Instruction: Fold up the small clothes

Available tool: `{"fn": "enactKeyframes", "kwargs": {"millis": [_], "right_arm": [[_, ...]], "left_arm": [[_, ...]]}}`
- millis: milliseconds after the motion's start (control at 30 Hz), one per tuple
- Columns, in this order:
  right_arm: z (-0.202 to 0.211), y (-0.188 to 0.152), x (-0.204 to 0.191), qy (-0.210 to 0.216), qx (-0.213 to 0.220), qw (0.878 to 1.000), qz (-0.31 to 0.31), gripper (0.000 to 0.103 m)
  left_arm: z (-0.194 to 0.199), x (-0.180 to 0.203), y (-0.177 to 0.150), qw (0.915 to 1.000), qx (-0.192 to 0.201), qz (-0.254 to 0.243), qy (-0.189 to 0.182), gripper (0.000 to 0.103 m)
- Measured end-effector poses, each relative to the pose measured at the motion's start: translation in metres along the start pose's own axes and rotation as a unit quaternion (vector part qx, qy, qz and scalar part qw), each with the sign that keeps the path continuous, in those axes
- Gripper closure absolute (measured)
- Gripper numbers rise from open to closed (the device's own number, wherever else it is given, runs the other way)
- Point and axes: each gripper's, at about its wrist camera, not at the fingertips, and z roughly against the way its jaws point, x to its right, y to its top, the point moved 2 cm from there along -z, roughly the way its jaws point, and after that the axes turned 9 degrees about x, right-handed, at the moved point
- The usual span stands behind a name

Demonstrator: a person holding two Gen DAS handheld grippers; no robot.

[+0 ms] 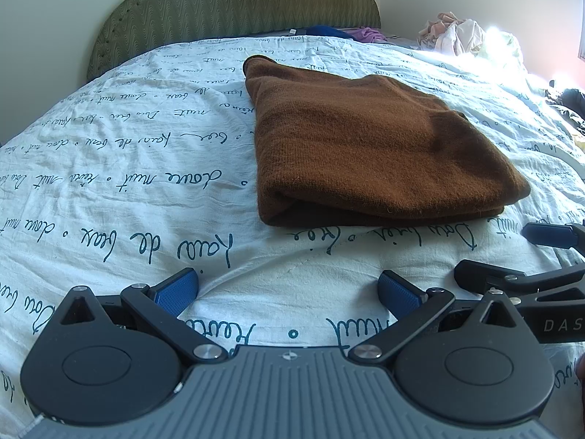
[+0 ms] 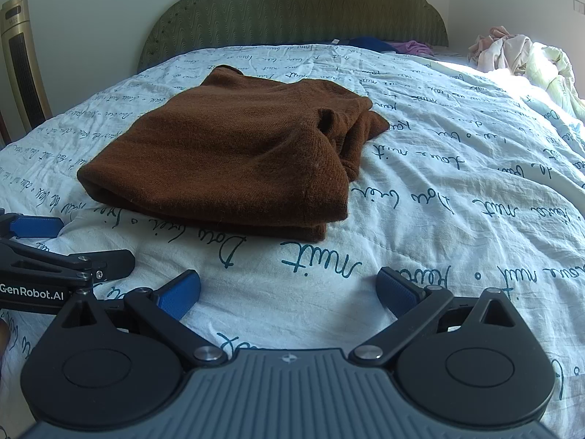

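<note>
Sweater [image 1: 373, 146] lay ahead of both my grippers, folded on the bedspread [image 1: 128, 183].

My left gripper [image 1: 289, 292] and right gripper [image 2: 289, 292] were spread wide, holding nothing; the sweater sat ahead-right of the left, ahead-left of the right, about equally near; its long axis ran away toward the headboard [image 2: 292, 7]; a thick, fuzzy brown knit, soft-edged.

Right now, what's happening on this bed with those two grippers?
A person is folding clothes with two handheld grippers. The brown knit garment lies folded on the printed white bedcover. The left gripper and the right gripper are both open, holding nothing, just short of its near edge. A loose pile of clothes waits at the bed's far corner.
</note>
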Motion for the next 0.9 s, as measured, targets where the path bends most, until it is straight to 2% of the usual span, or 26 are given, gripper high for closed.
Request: {"fn": "enactKeyframes", "kwargs": {"millis": [767, 900], "right_arm": [[-0.0003, 0.0001, -0.0001, -0.001, 0.000, 1.000, 0.001, 0.000], [-0.0005, 0.0004, 0.0008, -0.002, 0.000, 1.000, 0.002, 0.000]], "left_arm": [[0.0004, -0.0041, 0.0006, 0.9999, 0.007, 0.007, -0.008, 0.000], [-0.0009, -0.0005, 0.0008, 1.0000, 0.006, -0.001, 0.000, 0.000]]}}
